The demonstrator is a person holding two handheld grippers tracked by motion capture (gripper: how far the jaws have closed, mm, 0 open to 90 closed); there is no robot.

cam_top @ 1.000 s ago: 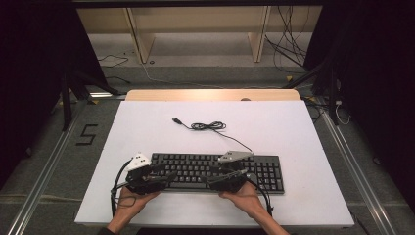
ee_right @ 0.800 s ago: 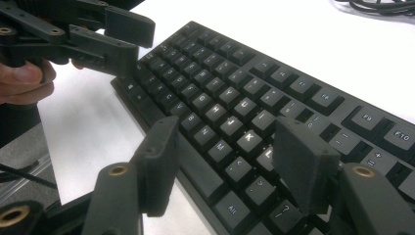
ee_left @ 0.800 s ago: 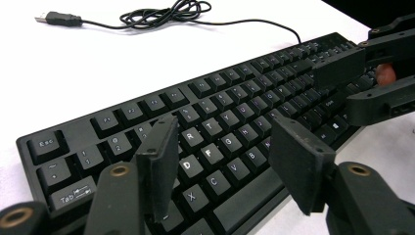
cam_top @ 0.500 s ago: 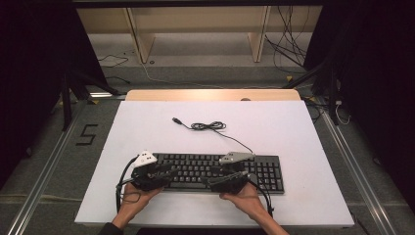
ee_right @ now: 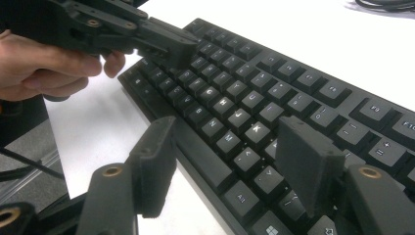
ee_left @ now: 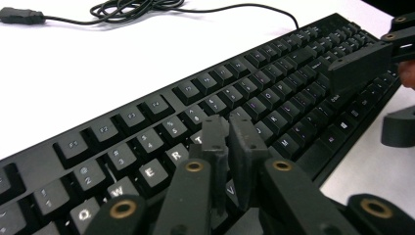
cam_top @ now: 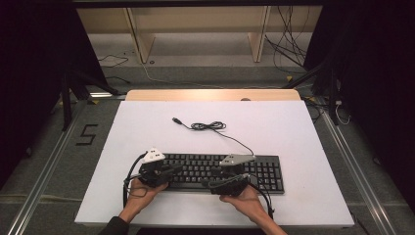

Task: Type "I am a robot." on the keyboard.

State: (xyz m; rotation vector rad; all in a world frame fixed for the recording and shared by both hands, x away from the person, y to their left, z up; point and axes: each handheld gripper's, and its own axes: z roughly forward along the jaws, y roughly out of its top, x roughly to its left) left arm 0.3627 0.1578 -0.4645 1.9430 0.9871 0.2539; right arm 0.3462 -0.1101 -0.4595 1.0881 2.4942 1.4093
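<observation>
A black keyboard (cam_top: 264, 171) lies near the front of the white table (cam_top: 293, 127), and its thin cable (cam_top: 208, 126) coils behind it and ends in a USB plug (cam_top: 176, 120). My left gripper (cam_top: 177, 169) hovers over the keyboard's left half. In the left gripper view it (ee_left: 228, 129) is shut on nothing, just above the R and T keys (ee_left: 176, 152). My right gripper (cam_top: 214, 186) sits at the keyboard's front edge near the middle. In the right gripper view it (ee_right: 227, 128) is open, one jaw over the table and the other over the bottom key rows.
A hand holds each gripper at the table's front edge. A wooden board (cam_top: 210, 94) borders the table's far side, with shelf legs and loose cables on the floor beyond. Bare white surface (cam_top: 147, 122) stretches behind and beside the keyboard.
My left gripper has slid a little to the right, farther over the keys. The right gripper has drawn slightly toward the front edge. The keyboard has stayed put.
</observation>
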